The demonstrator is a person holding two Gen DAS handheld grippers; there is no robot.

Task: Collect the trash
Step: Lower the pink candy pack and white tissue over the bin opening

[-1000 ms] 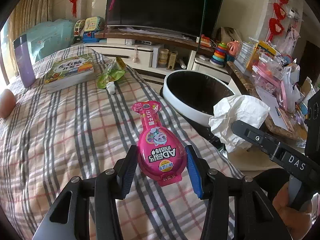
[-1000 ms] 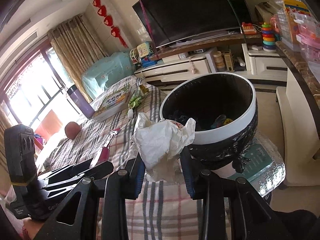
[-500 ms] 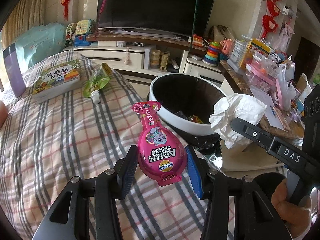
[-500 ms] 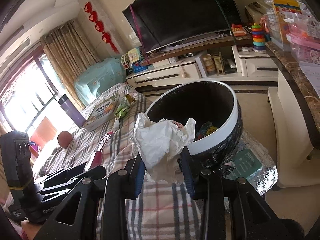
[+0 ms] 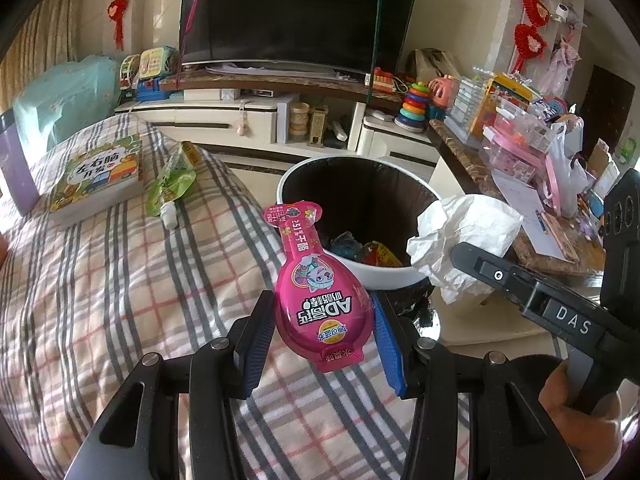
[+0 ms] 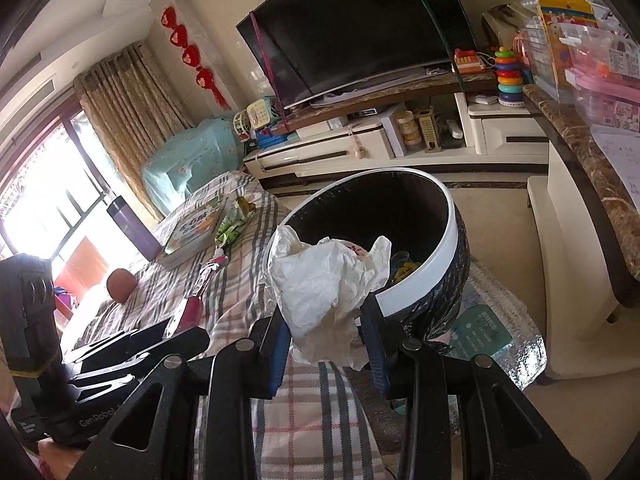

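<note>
Pink egg-shaped wrapper (image 5: 322,300); crumpled tissue (image 6: 324,284)

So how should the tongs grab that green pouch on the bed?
Take the green pouch across its flat middle, coming from above. It lies flat on the plaid blanket, white cap toward the camera, and the book crowds one side.

pink packet (image 5: 320,300) — "AD" | right claw (image 5: 460,258) body — "DAS" | left claw (image 6: 168,326) body — "GenRobot"

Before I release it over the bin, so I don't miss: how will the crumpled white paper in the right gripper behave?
The crumpled white paper looks thin and creased, so probably very light. Loosely balled, it may flutter and miss the bin.
</note>
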